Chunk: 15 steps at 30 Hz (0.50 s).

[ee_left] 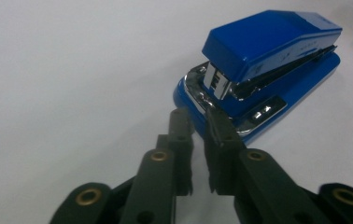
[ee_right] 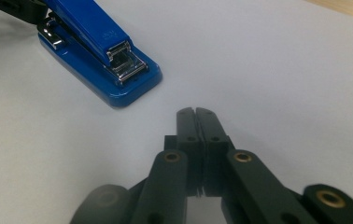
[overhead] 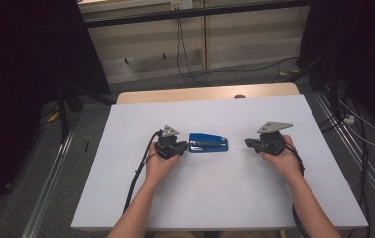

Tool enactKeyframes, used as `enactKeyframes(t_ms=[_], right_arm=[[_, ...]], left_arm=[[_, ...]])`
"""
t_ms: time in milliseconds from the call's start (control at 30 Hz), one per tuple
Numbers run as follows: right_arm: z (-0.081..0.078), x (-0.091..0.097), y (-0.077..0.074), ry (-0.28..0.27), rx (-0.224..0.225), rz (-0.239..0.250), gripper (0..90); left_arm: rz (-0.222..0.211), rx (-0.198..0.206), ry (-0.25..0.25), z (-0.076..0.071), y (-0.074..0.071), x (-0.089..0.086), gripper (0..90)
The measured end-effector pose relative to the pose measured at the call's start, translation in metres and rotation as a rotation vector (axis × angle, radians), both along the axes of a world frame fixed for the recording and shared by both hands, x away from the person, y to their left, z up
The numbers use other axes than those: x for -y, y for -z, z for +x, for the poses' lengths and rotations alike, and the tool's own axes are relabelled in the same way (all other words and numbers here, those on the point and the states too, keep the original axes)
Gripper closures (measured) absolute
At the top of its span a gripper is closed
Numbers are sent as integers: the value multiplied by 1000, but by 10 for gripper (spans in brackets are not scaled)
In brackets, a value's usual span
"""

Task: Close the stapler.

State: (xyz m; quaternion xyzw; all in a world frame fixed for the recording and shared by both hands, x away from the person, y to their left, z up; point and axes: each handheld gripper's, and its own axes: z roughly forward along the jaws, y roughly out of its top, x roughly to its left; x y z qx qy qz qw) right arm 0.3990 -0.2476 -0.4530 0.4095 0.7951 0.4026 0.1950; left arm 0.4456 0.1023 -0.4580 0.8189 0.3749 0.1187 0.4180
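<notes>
Nudging with left gripper (ee_left: 197, 114) barely parted, right gripper (ee_right: 195, 113) closed, could shove stapler (ee_left: 263, 70) away ungrasped.

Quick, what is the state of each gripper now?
Left gripper: jaws slightly open, holding nothing, tips close to the blue stapler.
Right gripper: closed, empty, apart from the stapler.

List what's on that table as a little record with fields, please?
Surface: white table
Object: blue stapler, lying flat near the middle
Left gripper: jaws slightly apart, tips at the stapler's end, gripping nothing
Right gripper: jaws shut, empty, short of the stapler's other end
Hands: one on each gripper
</notes>
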Motion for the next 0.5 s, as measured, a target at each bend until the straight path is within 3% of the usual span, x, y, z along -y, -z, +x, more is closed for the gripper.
enactKeyframes(t_ms=[300,400,500], right_arm=[[-6,2,-2,29,26,48,649],[-11,2,-3,28,30,46,596],[-16,2,-5,29,36,41,557]], left_arm=[[-30,-5,25,-6,-11,-8,513],[-52,-9,28,-9,-14,-11,428],[-44,-4,49,-11,-17,-14,372]])
